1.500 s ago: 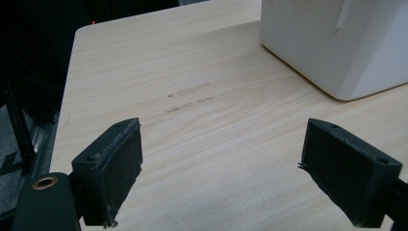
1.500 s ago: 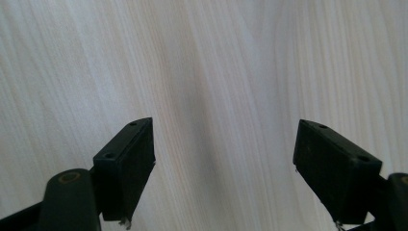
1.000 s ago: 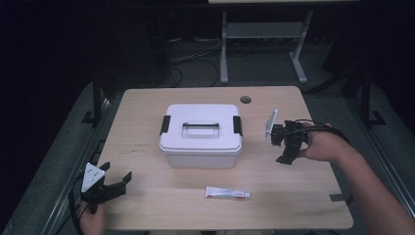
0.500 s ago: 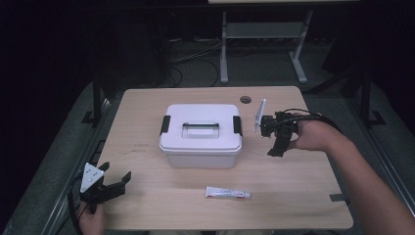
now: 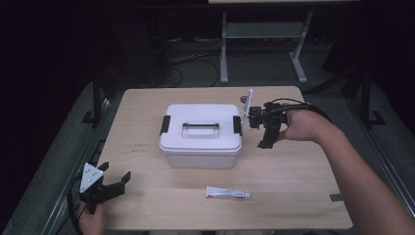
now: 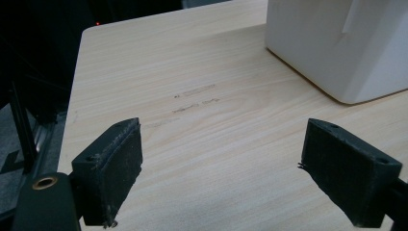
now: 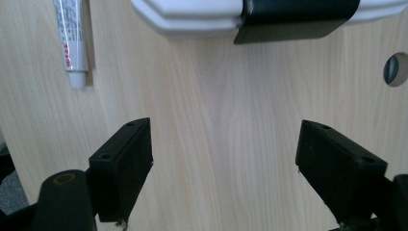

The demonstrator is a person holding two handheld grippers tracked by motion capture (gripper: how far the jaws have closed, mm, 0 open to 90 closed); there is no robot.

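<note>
Box (image 5: 201,134) of white plastic, lid on and grey handle lying flat in the lid's recess, stands near the middle of the bench (image 5: 303,186), a little toward its far edge, with a black latch (image 5: 237,126) on its right end and another on its left end. The right gripper (image 5: 250,122) hangs just beside that right-end latch, held sideways by the person's right hand (image 5: 298,126), which reaches in from the bench's right edge; its jaws stand wide apart with nothing between them. In the right gripper view the black latch (image 7: 296,19) lies straight ahead of the open jaws, not yet between them, and bare wood shows in the gap; a round hole (image 7: 395,70) in the bench top shows at that view's right side. A small white tube (image 5: 227,193) with red print lies flat near the bench's near edge, well apart from the box and from both grippers. The left gripper (image 5: 113,182) rests at the bench's near left corner in the left hand (image 5: 90,220), its jaws also spread wide and empty, pointing toward the box over bare wood.
</note>
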